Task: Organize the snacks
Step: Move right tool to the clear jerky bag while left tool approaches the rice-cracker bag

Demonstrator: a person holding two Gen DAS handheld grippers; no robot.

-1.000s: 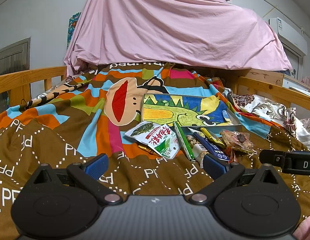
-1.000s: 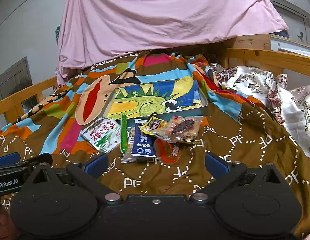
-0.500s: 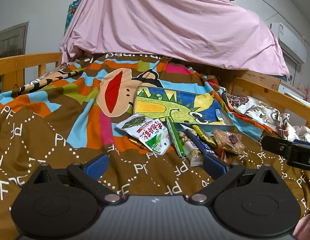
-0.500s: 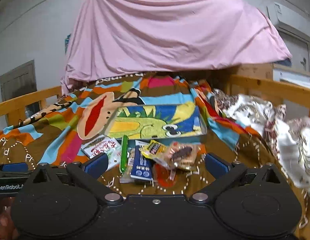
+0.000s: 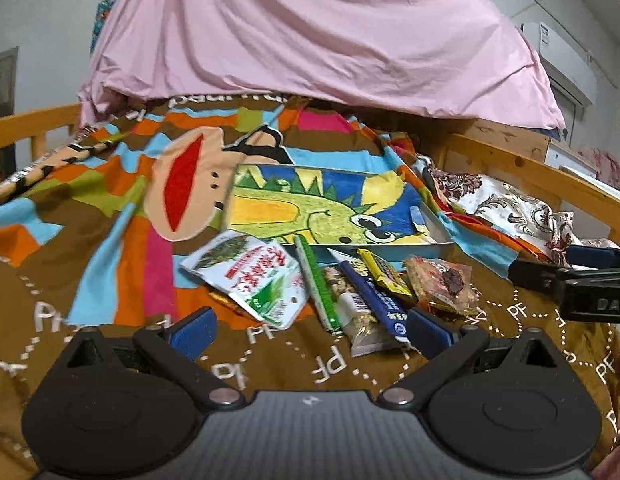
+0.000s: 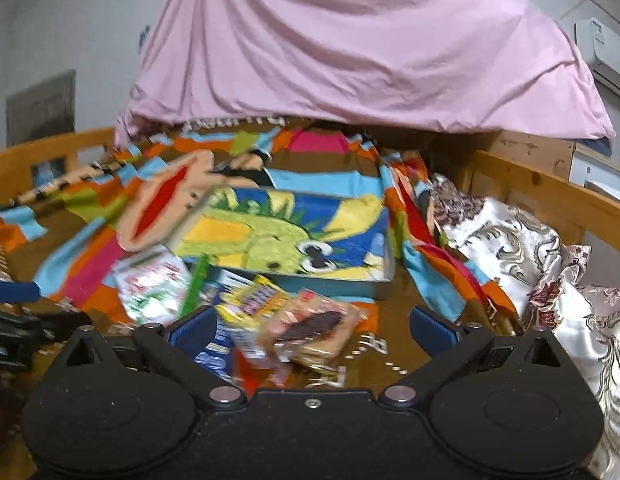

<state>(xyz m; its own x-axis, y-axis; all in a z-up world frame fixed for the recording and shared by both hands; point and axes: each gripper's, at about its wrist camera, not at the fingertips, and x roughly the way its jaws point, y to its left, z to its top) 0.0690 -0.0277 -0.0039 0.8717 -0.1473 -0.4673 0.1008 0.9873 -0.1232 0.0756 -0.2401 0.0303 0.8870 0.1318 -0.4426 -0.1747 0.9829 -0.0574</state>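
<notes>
A pile of snack packets lies on the brown bedspread in front of a shallow tin tray point(image 5: 437, 236) with a green dinosaur picture inside; the tray also shows in the right wrist view point(image 6: 383, 248). The pile holds a white and green packet point(image 5: 254, 276), a green stick point(image 5: 315, 280), a dark blue bar point(image 5: 373, 296), a yellow packet point(image 5: 383, 272) and a clear biscuit packet point(image 5: 443, 284). My left gripper point(image 5: 310, 330) is open and empty just short of the pile. My right gripper point(image 6: 310, 326) is open, its jaws either side of the biscuit packet point(image 6: 313, 330) and yellow packet point(image 6: 256, 300).
Wooden bed rails point(image 5: 549, 176) run along both sides. A pink sheet point(image 5: 310, 40) hangs over the far end. A white patterned pillow point(image 6: 509, 248) lies at the right. The right gripper's body shows at the right of the left wrist view point(image 5: 581, 284).
Both grippers have moved forward toward the snack pile. The right gripper has closed in so that the biscuit and yellow packets now lie between its open fingers.
</notes>
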